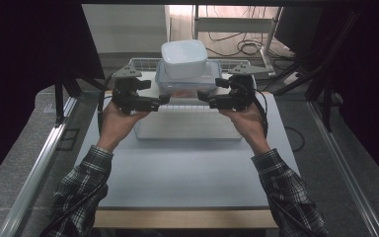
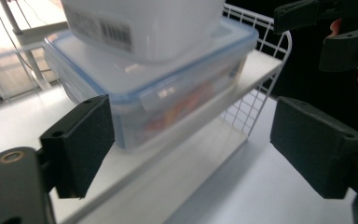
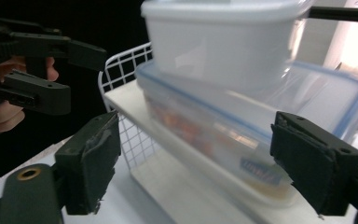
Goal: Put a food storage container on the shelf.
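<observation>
The desk (image 1: 187, 168) carries a white wire shelf (image 1: 187, 106) at its far middle; on the shelf's top tier sits a clear lidded container (image 1: 185, 81) with a white tub (image 1: 184, 58) stacked on it. To lift the stack well, I judge each gripper should close on a short end of the lower container, level and together, so the tub stays put. The left gripper (image 1: 162, 100) and right gripper (image 1: 203, 100) flank it, jaws spread, pinching nothing. The left gripper view adds a barcode label (image 2: 103, 29); the right gripper view, orange contents (image 3: 186, 133).
</observation>
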`<state>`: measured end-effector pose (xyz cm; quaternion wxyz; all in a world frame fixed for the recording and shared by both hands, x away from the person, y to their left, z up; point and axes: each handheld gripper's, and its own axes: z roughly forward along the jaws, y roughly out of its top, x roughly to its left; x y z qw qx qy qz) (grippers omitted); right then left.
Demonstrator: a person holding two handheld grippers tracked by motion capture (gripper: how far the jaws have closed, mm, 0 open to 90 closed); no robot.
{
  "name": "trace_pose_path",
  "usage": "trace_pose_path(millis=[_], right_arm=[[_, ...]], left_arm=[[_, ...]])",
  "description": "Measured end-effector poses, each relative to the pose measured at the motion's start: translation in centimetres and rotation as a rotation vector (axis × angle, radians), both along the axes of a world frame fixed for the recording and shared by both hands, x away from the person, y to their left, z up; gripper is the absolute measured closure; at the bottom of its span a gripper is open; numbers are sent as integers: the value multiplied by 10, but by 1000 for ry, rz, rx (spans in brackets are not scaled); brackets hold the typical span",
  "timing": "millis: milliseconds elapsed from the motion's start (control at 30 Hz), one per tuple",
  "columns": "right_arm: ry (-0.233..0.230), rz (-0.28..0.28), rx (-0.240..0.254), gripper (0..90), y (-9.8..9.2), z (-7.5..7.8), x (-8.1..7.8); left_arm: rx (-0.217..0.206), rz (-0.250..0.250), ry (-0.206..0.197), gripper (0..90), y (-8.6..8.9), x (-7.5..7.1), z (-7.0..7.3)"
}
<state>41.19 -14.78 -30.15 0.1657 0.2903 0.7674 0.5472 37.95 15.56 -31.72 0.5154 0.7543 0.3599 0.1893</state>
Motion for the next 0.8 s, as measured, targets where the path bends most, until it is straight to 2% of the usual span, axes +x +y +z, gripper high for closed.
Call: trace_pose_path(millis=[400, 800], right_arm=[[14, 53, -24, 101, -1, -23, -22], [39, 84, -52, 66, -3, -46, -37]], left_arm=[[13, -56, 21, 56, -10, -23, -28], [30, -78, 36, 41, -14, -41, -57]])
